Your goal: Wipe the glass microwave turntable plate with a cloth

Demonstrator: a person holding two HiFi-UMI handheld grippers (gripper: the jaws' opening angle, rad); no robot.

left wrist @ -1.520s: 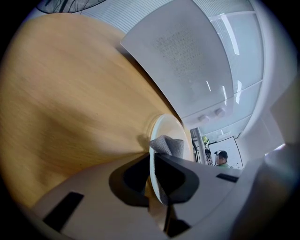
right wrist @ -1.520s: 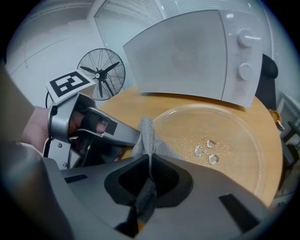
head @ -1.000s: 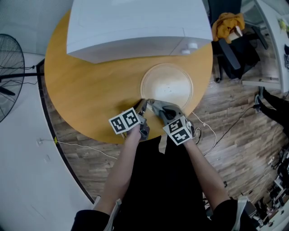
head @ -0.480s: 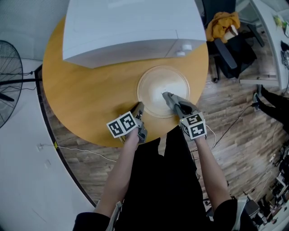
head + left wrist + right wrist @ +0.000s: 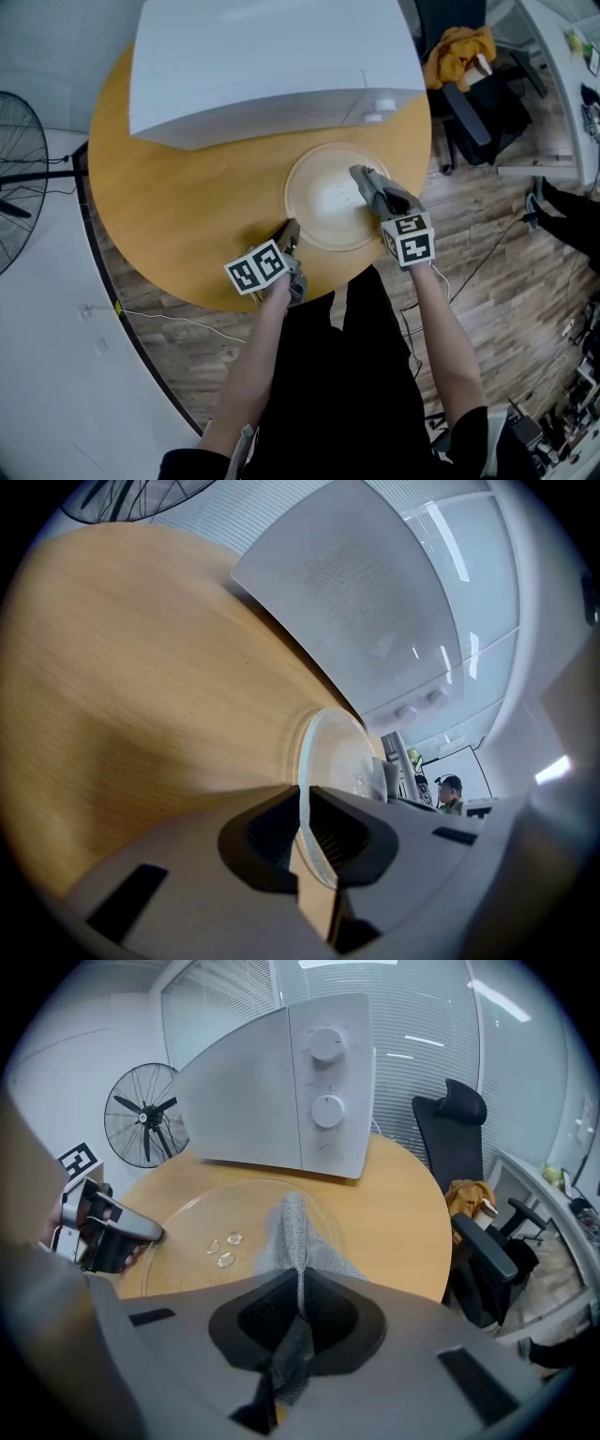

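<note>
The clear glass turntable plate point(image 5: 323, 202) lies flat on the round wooden table point(image 5: 178, 187) in front of the microwave. My left gripper point(image 5: 289, 234) is shut on the plate's near-left rim; in the left gripper view the rim point(image 5: 304, 789) runs between the pads. My right gripper point(image 5: 362, 178) is shut on a grey mesh cloth point(image 5: 292, 1227), which rests on the right part of the plate point(image 5: 202, 1213). In the right gripper view the left gripper point(image 5: 141, 1232) shows at the plate's far rim.
A white microwave point(image 5: 272, 66) stands at the back of the table, close behind the plate. A floor fan point(image 5: 19, 178) is off to the left. A black office chair point(image 5: 459, 1147) with a yellow garment stands to the right. A cable lies on the wooden floor.
My right gripper has carried the cloth from the plate's near rim, beside the left gripper, across to the plate's right side. The left gripper has kept its hold on the rim.
</note>
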